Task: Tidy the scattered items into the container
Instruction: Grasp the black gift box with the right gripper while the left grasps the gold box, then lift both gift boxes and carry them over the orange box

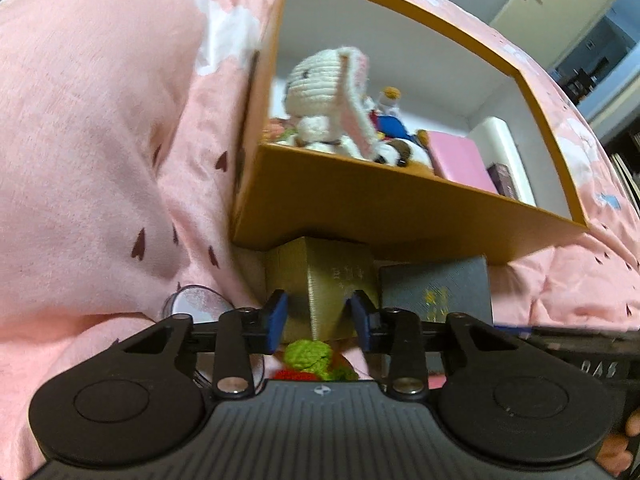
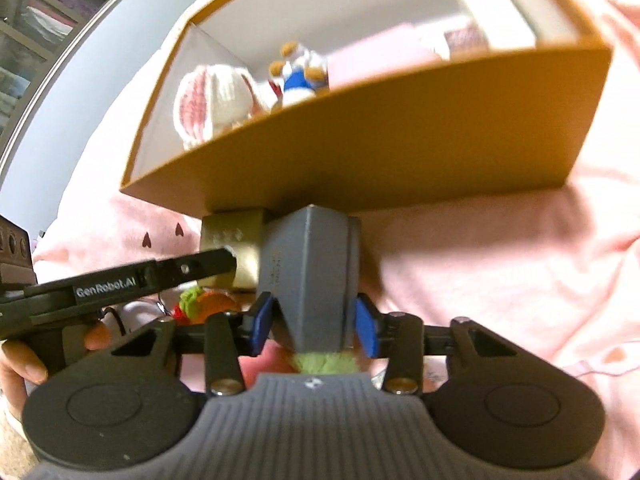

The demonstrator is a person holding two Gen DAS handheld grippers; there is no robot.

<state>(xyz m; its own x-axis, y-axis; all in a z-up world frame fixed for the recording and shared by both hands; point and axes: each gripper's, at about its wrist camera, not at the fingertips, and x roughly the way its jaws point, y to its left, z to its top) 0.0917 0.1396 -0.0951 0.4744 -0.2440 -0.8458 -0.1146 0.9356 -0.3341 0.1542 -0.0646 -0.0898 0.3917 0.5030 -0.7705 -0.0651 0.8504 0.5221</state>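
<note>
Left gripper (image 1: 320,314) with blue pads (image 1: 277,318) set on either side of an olive-gold box (image 1: 320,280), which stands just near of the orange container (image 1: 360,208). A dark grey box (image 1: 440,288) lies to its right. Inside the container: a white crocheted rabbit (image 1: 324,96), a pink box (image 1: 460,156). A green crocheted item (image 1: 310,358) lies nearest. Pink bedding (image 1: 100,140) surrounds all.

White lettering reading "GenRobot.AI" ran along the side of the black plastic left gripper (image 2: 234,266) in the right wrist view. Gold characters on the dark grey rectangular box (image 1: 436,292) and embossed marks on the gold-coloured box (image 1: 320,280) were illegible.
</note>
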